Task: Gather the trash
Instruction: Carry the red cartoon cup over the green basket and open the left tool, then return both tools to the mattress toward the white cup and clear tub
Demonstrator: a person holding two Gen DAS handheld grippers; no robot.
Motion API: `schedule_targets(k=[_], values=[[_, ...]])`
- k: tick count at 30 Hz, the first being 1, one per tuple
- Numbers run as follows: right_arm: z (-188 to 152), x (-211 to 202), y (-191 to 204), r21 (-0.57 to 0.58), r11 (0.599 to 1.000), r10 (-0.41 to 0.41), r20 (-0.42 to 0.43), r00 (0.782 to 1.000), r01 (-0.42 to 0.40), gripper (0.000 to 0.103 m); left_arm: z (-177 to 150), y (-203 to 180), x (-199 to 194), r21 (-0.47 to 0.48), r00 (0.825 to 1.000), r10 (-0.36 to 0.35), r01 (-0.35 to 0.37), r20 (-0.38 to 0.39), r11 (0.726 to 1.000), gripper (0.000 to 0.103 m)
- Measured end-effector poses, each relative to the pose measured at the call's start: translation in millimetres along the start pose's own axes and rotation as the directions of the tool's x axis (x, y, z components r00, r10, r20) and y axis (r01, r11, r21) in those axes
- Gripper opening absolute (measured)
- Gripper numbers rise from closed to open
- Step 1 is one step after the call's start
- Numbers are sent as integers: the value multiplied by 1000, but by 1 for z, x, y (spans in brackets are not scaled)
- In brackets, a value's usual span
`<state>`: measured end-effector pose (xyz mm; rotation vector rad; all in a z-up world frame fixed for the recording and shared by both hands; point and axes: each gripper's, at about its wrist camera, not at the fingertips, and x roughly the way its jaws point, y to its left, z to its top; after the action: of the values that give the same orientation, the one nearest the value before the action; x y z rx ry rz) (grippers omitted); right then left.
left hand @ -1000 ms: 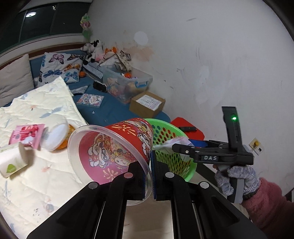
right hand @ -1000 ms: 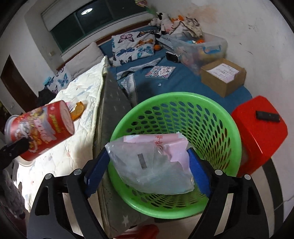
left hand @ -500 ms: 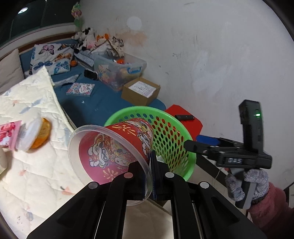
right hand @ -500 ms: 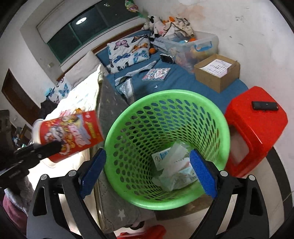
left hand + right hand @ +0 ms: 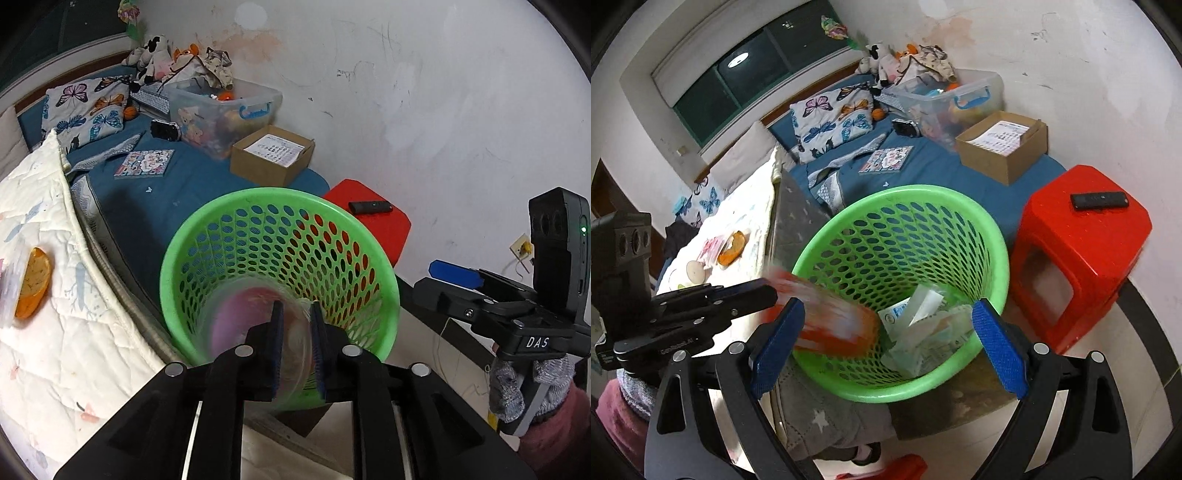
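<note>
One basket (image 5: pixel 995 266), one cup (image 5: pixel 831 317), one stool (image 5: pixel 1082 254).

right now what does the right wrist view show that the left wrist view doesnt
Only the right wrist view shows the crumpled wrappers at the basket's bottom, the window, and the left gripper from outside.

Only the left wrist view shows the right gripper from outside and a wall socket.

Both show the green basket, the blurred red cup in its mouth, the red stool carrying a remote, and the cardboard box.
</note>
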<state>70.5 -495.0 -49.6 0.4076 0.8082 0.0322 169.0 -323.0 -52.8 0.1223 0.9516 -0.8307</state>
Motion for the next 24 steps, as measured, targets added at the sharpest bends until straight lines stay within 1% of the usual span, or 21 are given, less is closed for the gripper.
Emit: schedule_targets(k=[2, 3, 9, 13, 17, 21, 23, 24], values=[[-1, -1, -1, 2, 1000, 1, 2, 1000, -1, 91, -1, -2, -1, 2, 1000, 7, -7, 6, 1000, 32], [-1, -2, 0, 3, 1000, 3, 2, 1000, -3, 91, -2, -2, -3, 5, 1000, 14, -14, 13, 1000, 34], [-3, -3, 13, -23, 1000, 22, 4, 1000, -21, 91, -12, 10, -29, -18, 998, 34, -33, 57, 999, 34], [-1, 1, 32, -60, 997, 42, 0, 999, -42, 91, -21, 26, -51, -46, 992, 87, -83, 92, 995, 34], [1, 9, 56, -104, 992, 64, -13, 998, -65, 91, -34, 49, -77, -95, 980, 151, -139, 130, 986, 34], [4, 19, 83, -149, 985, 87, -30, 996, -90, 91, -47, 75, -101, -150, 963, 218, -195, 158, 969, 34], [5, 25, 98, -175, 979, 100, -40, 994, -105, 91, -55, 88, -115, -177, 951, 256, -226, 173, 958, 35], [5, 28, 104, -184, 977, 104, -44, 994, -111, 91, -59, 96, -123, -195, 942, 284, -248, 179, 949, 36]])
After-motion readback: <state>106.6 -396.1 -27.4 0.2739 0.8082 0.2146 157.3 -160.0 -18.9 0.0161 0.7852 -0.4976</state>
